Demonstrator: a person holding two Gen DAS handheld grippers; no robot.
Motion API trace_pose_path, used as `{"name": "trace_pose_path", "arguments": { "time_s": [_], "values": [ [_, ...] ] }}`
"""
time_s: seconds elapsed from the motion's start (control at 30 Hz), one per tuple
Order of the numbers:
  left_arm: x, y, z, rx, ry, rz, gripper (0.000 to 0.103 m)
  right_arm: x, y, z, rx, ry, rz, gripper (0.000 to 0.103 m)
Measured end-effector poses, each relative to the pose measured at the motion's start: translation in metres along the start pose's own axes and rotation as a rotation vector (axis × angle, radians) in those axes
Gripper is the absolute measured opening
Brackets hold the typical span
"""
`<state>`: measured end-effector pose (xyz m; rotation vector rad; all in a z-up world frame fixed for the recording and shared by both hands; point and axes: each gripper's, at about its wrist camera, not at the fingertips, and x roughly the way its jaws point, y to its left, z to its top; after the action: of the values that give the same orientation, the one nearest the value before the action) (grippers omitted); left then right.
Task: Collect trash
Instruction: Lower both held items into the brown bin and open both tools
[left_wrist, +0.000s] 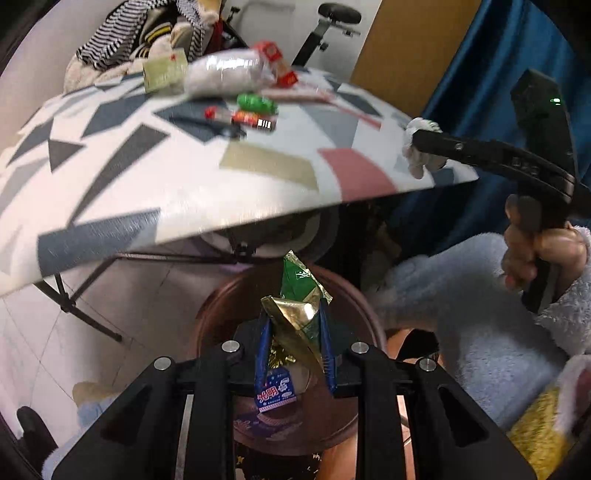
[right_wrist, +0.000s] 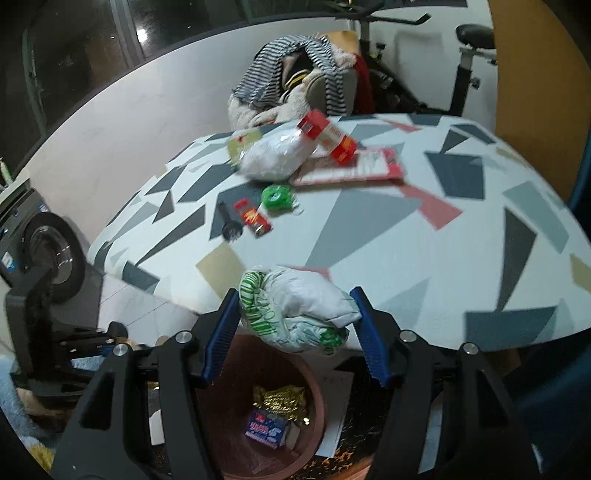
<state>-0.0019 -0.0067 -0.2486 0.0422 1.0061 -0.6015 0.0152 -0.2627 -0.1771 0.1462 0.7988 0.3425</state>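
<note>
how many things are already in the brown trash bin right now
2 visible: a crumpled gold wrapper toward the back of the brown bin, and a blue carton just in front of it. More may lie hidden beneath them or behind the right claw.

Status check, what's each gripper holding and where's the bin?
Left gripper shut on green-gold wrapper, above brown bin. Right gripper shut on crumpled plastic bag at table edge. Nothing blocking the bin.
</note>
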Motion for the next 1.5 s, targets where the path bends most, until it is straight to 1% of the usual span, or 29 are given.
{"name": "trace_pose_path", "arguments": {
  "time_s": [0.1, 0.17, 0.33, 0.43, 0.47, 0.5, 0.53, 0.57, 0.6, 0.63, 0.7, 0.8, 0.9, 1.07, 1.23, 1.43, 1.5],
  "values": [
    [0.014, 0.005, -0.004, -0.027, 0.044, 0.003, 0.023, 0.013, -0.001, -0.015, 0.011, 0.032, 0.007, 0.061],
    [0.021, 0.007, -0.006, -0.030, 0.069, 0.024, 0.023, 0.019, 0.000, -0.022, 0.021, 0.046, 0.017, 0.061],
    [0.034, 0.009, -0.008, -0.046, 0.078, 0.103, 0.024, 0.035, 0.004, -0.044, 0.023, 0.095, 0.030, 0.061],
    [0.041, 0.013, -0.010, -0.063, 0.092, 0.122, 0.025, 0.040, 0.006, -0.048, 0.017, 0.100, 0.038, 0.061],
    [0.041, 0.013, -0.009, -0.063, 0.093, 0.127, 0.030, 0.041, 0.007, -0.049, 0.015, 0.099, 0.040, 0.061],
    [0.041, 0.014, -0.009, -0.063, 0.089, 0.134, 0.039, 0.043, 0.008, -0.051, 0.010, 0.101, 0.043, 0.061],
    [0.039, 0.013, -0.009, -0.063, 0.078, 0.143, 0.044, 0.044, 0.009, -0.053, 0.007, 0.105, 0.043, 0.061],
    [0.037, 0.013, -0.008, -0.064, 0.067, 0.154, 0.054, 0.046, 0.010, -0.054, -0.001, 0.113, 0.041, 0.061],
    [0.034, 0.014, -0.008, -0.068, 0.047, 0.185, 0.059, 0.048, 0.012, -0.056, -0.009, 0.125, 0.040, 0.061],
    [0.032, 0.014, -0.007, -0.072, 0.037, 0.209, 0.061, 0.050, 0.012, -0.057, -0.010, 0.130, 0.041, 0.061],
    [0.027, 0.016, -0.007, -0.087, 0.016, 0.239, 0.070, 0.053, 0.015, -0.059, -0.015, 0.140, 0.046, 0.061],
    [0.018, 0.022, -0.006, -0.115, -0.024, 0.261, 0.077, 0.062, 0.021, -0.065, -0.042, 0.172, 0.048, 0.061],
    [0.012, 0.026, -0.004, -0.142, -0.050, 0.279, 0.082, 0.080, 0.031, -0.074, -0.086, 0.224, 0.046, 0.061],
    [0.004, 0.030, -0.006, -0.170, -0.082, 0.288, 0.087, 0.104, 0.046, -0.091, -0.166, 0.311, 0.023, 0.062],
    [0.000, 0.034, -0.007, -0.198, -0.093, 0.294, 0.088, 0.119, 0.060, -0.106, -0.240, 0.374, 0.011, 0.062],
    [0.001, 0.037, -0.008, -0.218, -0.088, 0.296, 0.089, 0.132, 0.058, -0.118, -0.255, 0.441, -0.021, 0.063],
    [0.001, 0.037, -0.008, -0.216, -0.090, 0.295, 0.089, 0.135, 0.058, -0.119, -0.252, 0.448, -0.026, 0.064]
  ]
}}
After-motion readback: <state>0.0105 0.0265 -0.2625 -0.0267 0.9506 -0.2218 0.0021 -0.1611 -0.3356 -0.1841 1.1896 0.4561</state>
